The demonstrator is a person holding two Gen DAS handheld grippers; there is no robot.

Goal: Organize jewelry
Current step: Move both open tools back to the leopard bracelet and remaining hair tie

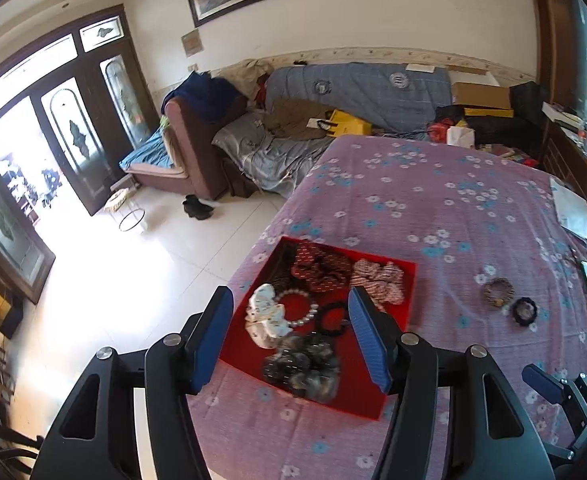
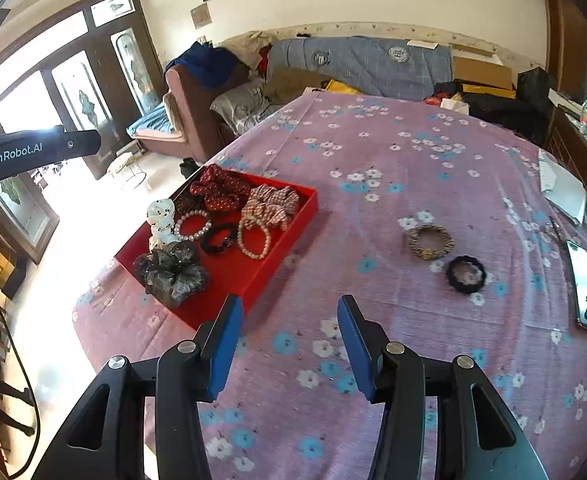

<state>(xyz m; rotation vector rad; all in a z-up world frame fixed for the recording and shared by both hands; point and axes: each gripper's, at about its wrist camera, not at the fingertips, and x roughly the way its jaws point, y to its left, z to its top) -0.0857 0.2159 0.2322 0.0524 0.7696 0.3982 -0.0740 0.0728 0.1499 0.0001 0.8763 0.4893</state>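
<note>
A red tray [image 1: 357,384] [image 2: 233,276] lies on the floral purple tablecloth [image 2: 373,152] near the table's left edge. It holds several scrunchies, among them a grey sheer one [image 2: 173,272] and a dark red one [image 2: 219,192], plus two pearl bracelets [image 2: 191,236] [image 2: 253,254]. My left gripper [image 1: 289,294] hovers open above the tray, nothing between its blue pads. My right gripper [image 2: 289,300] stands open over bare cloth just right of the tray. A leopard hair tie [image 2: 413,242] and a black hair tie [image 2: 453,276] lie loose on the cloth further right.
A phone [image 2: 583,292] and folded paper [image 2: 565,188] lie by the table's right edge. The table drops to a white tiled floor [image 1: 133,280] on the left. A cluttered sofa [image 1: 353,92] stands behind the table.
</note>
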